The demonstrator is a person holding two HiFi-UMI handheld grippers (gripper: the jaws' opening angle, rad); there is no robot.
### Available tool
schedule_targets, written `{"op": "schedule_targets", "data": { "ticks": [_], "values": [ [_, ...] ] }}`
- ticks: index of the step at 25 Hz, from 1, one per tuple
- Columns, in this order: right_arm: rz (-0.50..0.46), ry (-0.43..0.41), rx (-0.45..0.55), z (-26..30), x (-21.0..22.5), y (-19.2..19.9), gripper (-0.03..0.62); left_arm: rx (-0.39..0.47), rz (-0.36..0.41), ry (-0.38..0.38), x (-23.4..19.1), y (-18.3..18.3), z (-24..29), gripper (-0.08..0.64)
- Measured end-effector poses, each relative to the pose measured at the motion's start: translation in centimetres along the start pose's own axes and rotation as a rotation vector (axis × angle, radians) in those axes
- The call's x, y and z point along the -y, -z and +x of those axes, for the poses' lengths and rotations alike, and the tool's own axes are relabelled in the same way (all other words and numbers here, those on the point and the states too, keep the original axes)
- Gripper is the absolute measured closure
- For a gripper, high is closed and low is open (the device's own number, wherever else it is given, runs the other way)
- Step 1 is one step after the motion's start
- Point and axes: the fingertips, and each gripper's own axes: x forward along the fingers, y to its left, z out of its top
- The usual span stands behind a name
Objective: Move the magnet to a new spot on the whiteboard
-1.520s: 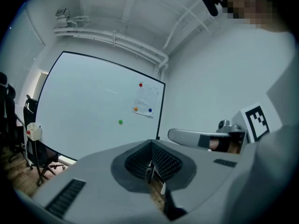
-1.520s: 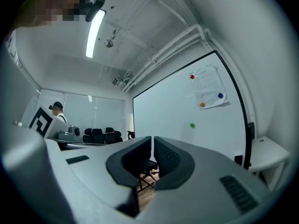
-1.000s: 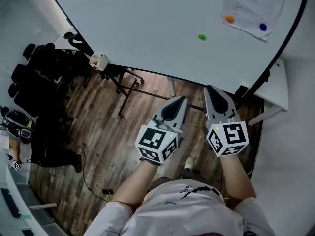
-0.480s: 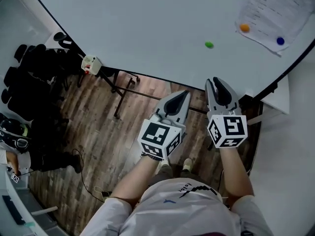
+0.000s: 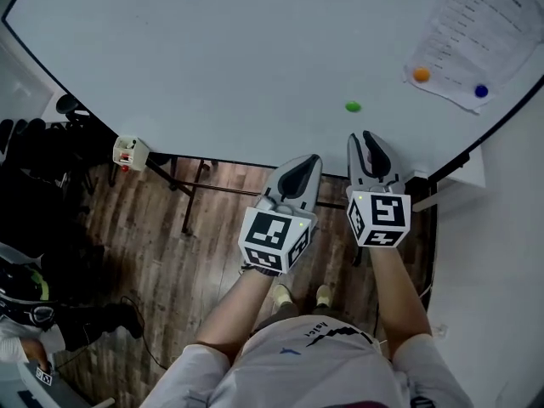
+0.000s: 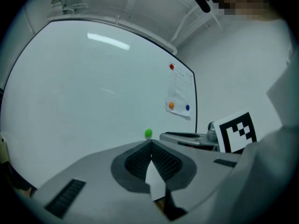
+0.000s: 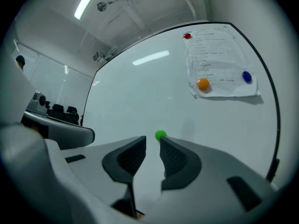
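On whiteboard (image 5: pixel 212 58), round green magnet (image 5: pixel 353 106); right gripper (image 5: pixel 364 136) jaws opening, empty; left gripper (image 5: pixel 311 158) jaws together.

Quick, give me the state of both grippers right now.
Left gripper: shut, empty.
Right gripper: jaws opening, nothing between them; the green magnet sits on the whiteboard just beyond its tips.

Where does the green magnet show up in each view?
Head view: green magnet, right of centre on the whiteboard.
Left gripper view: green magnet mid-frame, just above the shut left gripper.
Right gripper view: green magnet just above the right gripper, its empty jaws opening.
Shared landmark: orange magnet on the paper sheet.
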Motion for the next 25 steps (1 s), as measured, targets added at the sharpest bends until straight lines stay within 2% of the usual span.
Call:
{"op": "schedule_targets", "data": {
  "ticks": [6,13,25],
  "values": [
    [-0.044,0.076,-0.007,3.3,1.3,0.6,0.491,0.000,-0.009,0.029,-1.7,-0.2,1.9,0.551],
    [-0.068,0.124,-0.002,5.5,1.9,0.9,0.463,-0.009,-0.017,0.039,-2.7,0.1,3.2,0.551],
    [-0.123,0.221,-0.014,6.6,2.0,0.5,0.457,-0.014,-0.017,0.033,-3.5,0.2,3.0,0.550]
  ]
}}
